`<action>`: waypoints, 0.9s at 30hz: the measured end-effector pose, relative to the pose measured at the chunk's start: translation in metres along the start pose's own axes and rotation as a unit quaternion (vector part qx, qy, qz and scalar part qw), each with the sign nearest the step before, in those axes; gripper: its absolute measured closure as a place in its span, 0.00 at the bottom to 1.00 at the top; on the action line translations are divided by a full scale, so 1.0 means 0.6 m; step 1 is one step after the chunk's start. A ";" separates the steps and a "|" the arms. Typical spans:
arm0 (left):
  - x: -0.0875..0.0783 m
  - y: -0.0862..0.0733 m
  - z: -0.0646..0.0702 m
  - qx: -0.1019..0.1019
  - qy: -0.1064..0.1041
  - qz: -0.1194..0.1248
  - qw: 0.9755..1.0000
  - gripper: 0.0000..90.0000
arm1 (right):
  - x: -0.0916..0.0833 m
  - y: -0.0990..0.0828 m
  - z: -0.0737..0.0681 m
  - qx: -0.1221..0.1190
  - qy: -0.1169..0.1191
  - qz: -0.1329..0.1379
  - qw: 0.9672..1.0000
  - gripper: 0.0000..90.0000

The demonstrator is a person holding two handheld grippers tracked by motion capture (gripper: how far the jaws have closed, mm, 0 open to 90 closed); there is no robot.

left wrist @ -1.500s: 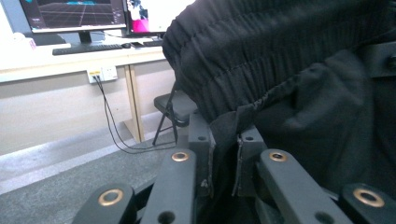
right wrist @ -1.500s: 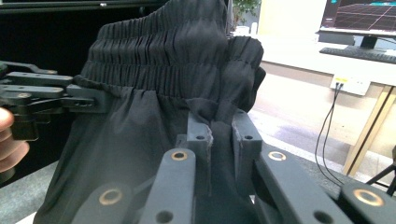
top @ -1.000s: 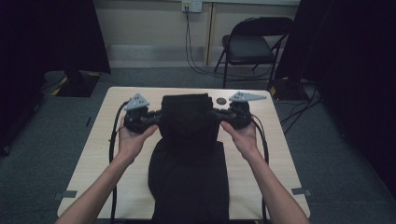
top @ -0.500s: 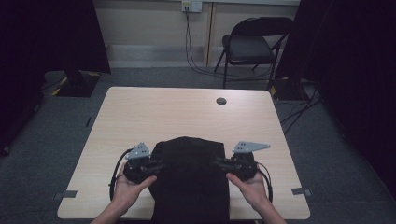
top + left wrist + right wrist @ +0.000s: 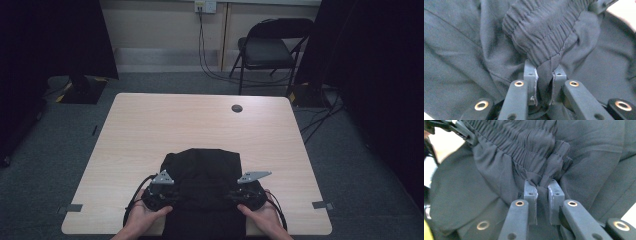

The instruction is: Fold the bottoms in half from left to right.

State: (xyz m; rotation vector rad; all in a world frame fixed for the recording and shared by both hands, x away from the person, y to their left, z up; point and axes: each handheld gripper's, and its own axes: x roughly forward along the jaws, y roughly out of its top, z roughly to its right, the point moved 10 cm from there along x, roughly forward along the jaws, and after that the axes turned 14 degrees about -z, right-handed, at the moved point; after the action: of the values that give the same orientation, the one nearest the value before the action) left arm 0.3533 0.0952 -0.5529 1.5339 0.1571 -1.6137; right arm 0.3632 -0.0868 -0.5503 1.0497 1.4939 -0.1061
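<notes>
Tongs, left (image 5: 543,86) and right (image 5: 542,202), each clamped on the black garment's (image 5: 202,172) elastic waistband, above the table (image 5: 150,135).

left gripper (image 5: 172,196): jaws clamped, low near table edge | right gripper (image 5: 235,195): jaws clamped, level with left

No lettering, label or number can be read anywhere (the black garment (image 5: 202,175) included).

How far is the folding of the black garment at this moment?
One fold looks done: the black garment lies doubled near the table's front edge. In hand: the left gripper and right gripper each pinch the elastic waistband. Left, probably: releasing it and smoothing, perhaps folding again.
</notes>
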 end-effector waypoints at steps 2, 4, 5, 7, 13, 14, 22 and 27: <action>0.006 0.000 -0.007 -0.002 0.009 -0.008 1.000 0.89 | 0.010 -0.002 0.004 -0.003 -0.011 -0.008 1.000 0.89; 0.010 0.006 -0.020 -0.003 0.020 -0.006 1.000 0.89 | 0.016 0.002 0.008 -0.008 -0.022 -0.008 1.000 0.90; 0.011 0.011 -0.027 -0.002 0.027 -0.005 1.000 0.89 | 0.019 0.007 0.012 -0.006 -0.027 -0.007 1.000 0.90; 0.014 0.024 -0.045 0.000 0.042 -0.002 0.999 0.90 | 0.026 0.019 0.023 -0.001 -0.033 -0.003 0.999 0.90; 0.021 0.057 -0.093 -0.014 0.068 0.014 0.997 0.91 | 0.041 0.060 0.060 -0.005 -0.057 0.011 0.998 0.90; 0.022 0.064 -0.102 -0.015 0.074 0.014 0.997 0.91 | 0.044 0.067 0.067 -0.002 -0.058 0.013 0.998 0.90; 0.037 0.126 -0.176 -0.034 0.113 0.028 0.993 0.91 | 0.063 0.132 0.134 0.021 -0.080 0.023 0.996 0.90; 0.044 0.157 -0.210 -0.054 0.128 0.036 0.990 0.91 | 0.071 0.163 0.166 0.034 -0.090 0.021 0.995 0.90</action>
State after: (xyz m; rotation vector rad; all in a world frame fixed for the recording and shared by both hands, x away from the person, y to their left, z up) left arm 0.5123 0.1037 -0.5613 1.6394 0.3199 -1.3263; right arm 0.5072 -0.0684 -0.5622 1.0963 1.3126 -0.2173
